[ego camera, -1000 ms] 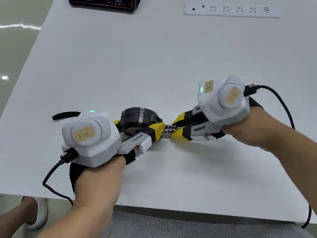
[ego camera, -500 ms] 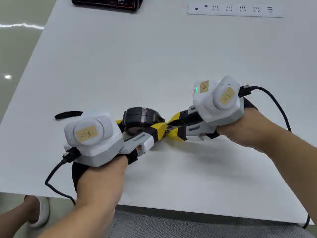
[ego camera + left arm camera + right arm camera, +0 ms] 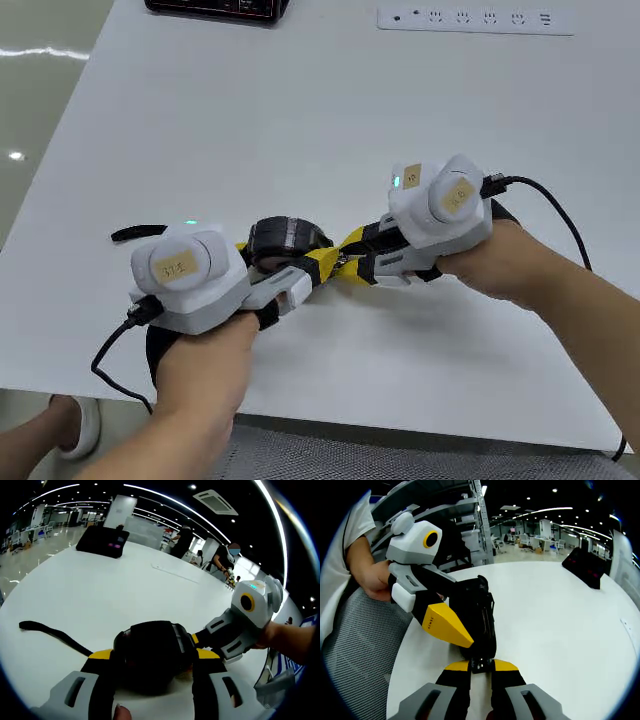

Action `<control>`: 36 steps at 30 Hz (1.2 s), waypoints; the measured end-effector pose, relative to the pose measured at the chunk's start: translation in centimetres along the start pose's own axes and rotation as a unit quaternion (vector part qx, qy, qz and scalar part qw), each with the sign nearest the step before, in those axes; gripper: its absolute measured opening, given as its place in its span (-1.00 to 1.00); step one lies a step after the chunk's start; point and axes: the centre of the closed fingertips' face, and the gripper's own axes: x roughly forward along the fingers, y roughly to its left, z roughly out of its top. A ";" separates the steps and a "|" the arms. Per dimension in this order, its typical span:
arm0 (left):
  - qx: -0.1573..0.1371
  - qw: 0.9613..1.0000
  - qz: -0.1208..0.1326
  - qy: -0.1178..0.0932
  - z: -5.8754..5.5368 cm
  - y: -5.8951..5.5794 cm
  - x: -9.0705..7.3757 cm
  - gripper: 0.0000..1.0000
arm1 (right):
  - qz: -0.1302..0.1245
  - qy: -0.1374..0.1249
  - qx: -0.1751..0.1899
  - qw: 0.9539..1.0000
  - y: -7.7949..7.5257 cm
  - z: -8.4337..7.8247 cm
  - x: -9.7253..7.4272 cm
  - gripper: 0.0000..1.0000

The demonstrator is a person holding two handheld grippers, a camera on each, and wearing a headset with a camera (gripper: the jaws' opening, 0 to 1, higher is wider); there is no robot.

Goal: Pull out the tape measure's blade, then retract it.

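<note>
Black tape measure [image 3: 479, 615] clamped in left gripper [image 3: 155, 656] jaws on white worktop [image 3: 300, 120], right gripper [image 3: 481, 666] jaws pinched on blade tip [image 3: 481, 664] at case mouth, rest of blade hidden

The tape measure [image 3: 287, 240] is black against a plain white table [image 3: 300, 110]. On either side of it, the left gripper [image 3: 280, 256] and the right gripper [image 3: 346, 264] have pale grey-white shells with small yellow stickers, and yellow jaws backed in black. A black strap [image 3: 135, 233] trails from the tape measure. Far beyond it lie a white power strip [image 3: 470, 18] and a black device [image 3: 215, 7].
</note>
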 end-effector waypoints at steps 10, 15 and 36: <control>0.000 1.000 -0.001 0.003 -0.1 -0.2 0.0 0.19 | 0.008 0.006 0.002 1.000 0.3 -0.1 -0.4 -0.57; -0.004 1.000 -0.002 0.005 -0.1 -0.2 0.0 0.19 | 0.005 0.007 0.002 1.000 0.2 -0.1 -0.4 -0.56; 0.025 1.000 -0.005 0.009 0.1 -0.4 -0.1 0.34 | 0.003 -0.003 0.029 1.000 0.6 0.0 -1.2 -0.39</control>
